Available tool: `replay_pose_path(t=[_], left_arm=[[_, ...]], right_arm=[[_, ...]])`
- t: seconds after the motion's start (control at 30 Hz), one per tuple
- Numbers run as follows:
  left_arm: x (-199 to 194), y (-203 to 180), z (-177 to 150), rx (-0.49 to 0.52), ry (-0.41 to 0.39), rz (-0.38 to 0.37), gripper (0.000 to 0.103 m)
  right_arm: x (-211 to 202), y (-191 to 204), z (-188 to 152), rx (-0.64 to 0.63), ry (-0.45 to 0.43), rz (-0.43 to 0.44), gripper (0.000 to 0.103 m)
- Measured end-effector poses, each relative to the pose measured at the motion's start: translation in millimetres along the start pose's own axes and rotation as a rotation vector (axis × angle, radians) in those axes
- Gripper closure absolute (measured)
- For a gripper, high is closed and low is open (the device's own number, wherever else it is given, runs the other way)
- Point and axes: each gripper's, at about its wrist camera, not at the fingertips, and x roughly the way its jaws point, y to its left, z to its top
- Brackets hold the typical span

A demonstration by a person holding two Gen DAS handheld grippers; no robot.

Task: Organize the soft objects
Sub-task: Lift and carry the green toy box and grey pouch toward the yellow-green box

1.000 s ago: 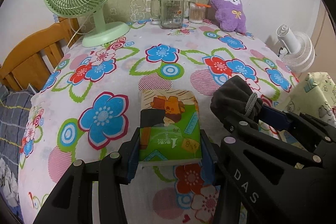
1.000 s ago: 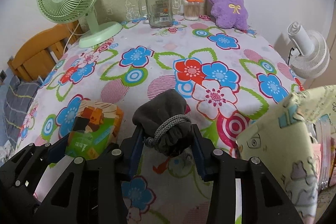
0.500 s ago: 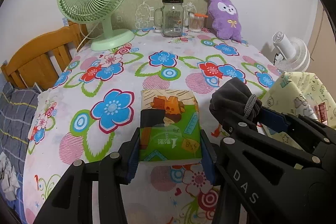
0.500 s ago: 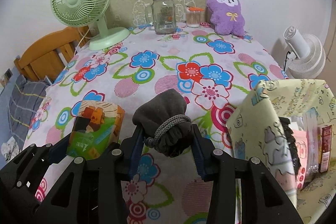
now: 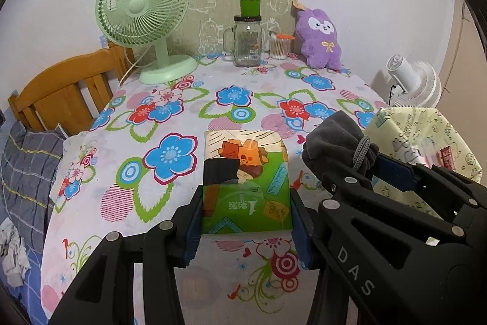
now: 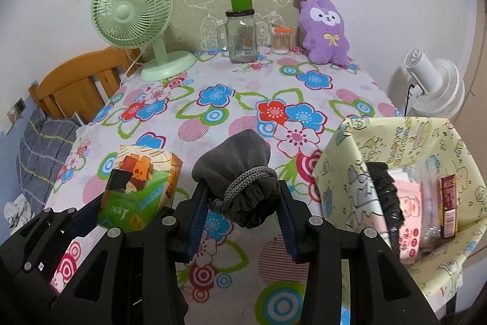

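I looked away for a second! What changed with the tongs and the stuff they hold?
Both tongs pulled back and up from the table, carrying their loads. The yellow bag came further into view. The left tongs stayed clamped on the tissue pack, the right tongs on the grey pouch.

Bright, even light — sharp, fisheye-bent edges.

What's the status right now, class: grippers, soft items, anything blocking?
Left gripper clamps tissue pack. Right gripper clamps grey pouch. Storage bin open, path clear.
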Motion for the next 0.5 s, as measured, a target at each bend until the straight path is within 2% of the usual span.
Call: replay_pose_path(t=[0.5], left_arm=[[-48, -14, 5, 0.012, -0.078, 0.007, 0.051]], right_arm=[[-54, -5, 4, -0.018, -0.079, 0.010, 0.057]])
